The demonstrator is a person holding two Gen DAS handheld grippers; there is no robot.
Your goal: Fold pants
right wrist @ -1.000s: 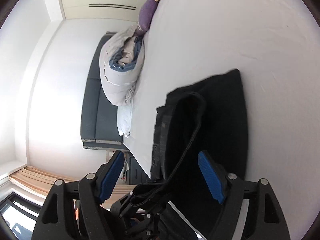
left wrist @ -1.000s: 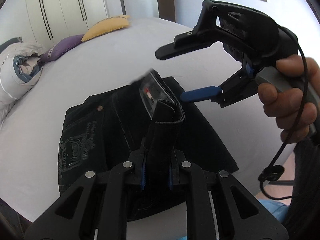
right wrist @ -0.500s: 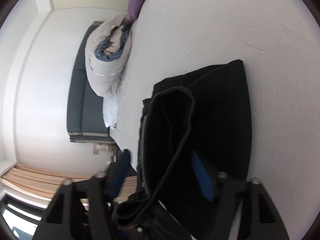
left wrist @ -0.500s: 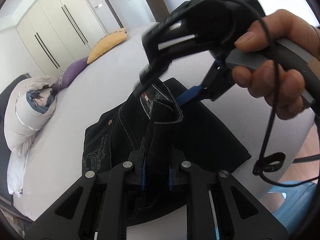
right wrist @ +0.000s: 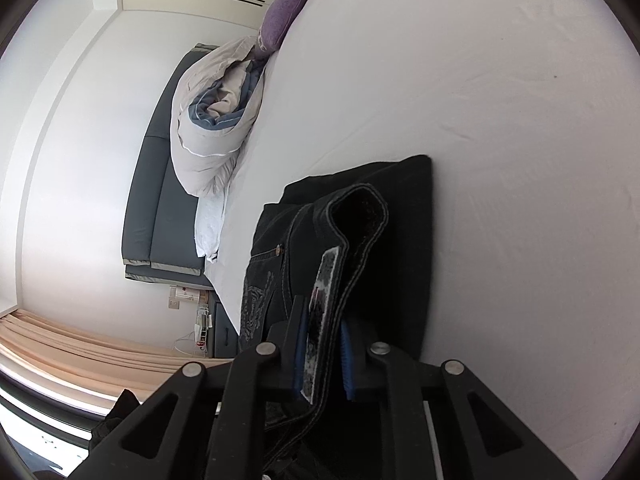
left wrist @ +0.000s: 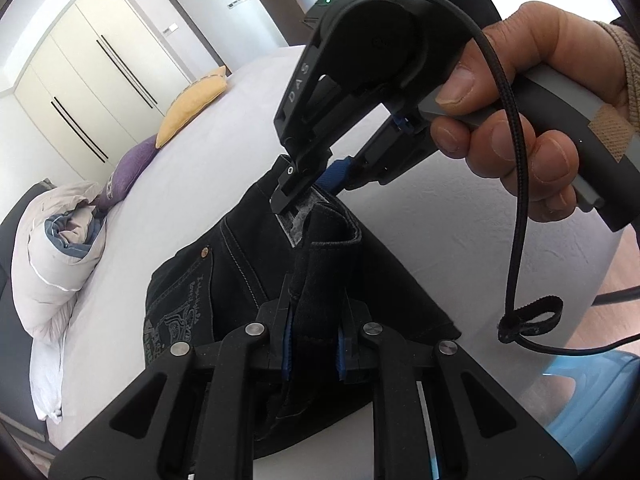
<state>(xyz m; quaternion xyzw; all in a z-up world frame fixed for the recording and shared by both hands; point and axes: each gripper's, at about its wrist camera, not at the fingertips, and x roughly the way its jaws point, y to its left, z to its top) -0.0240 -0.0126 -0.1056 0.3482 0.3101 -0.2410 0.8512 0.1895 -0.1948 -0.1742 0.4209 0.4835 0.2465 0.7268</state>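
Left wrist view: left gripper [left wrist: 313,354] jaws clamped narrow on a raised fold of the black pants [left wrist: 224,280], which lie folded on the white bed [left wrist: 224,148]. A hand [left wrist: 516,120] brings the right gripper [left wrist: 310,192] onto the waistband.

Right wrist view: right gripper [right wrist: 324,360] jaws closing on waistband and label, pads against the cloth.

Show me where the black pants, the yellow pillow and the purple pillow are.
black pants [left wrist: 240,264]: left wrist view, back panel beside the rivet.
yellow pillow [left wrist: 192,110]: left wrist view, its middle.
purple pillow [right wrist: 282,14]: right wrist view, its middle.
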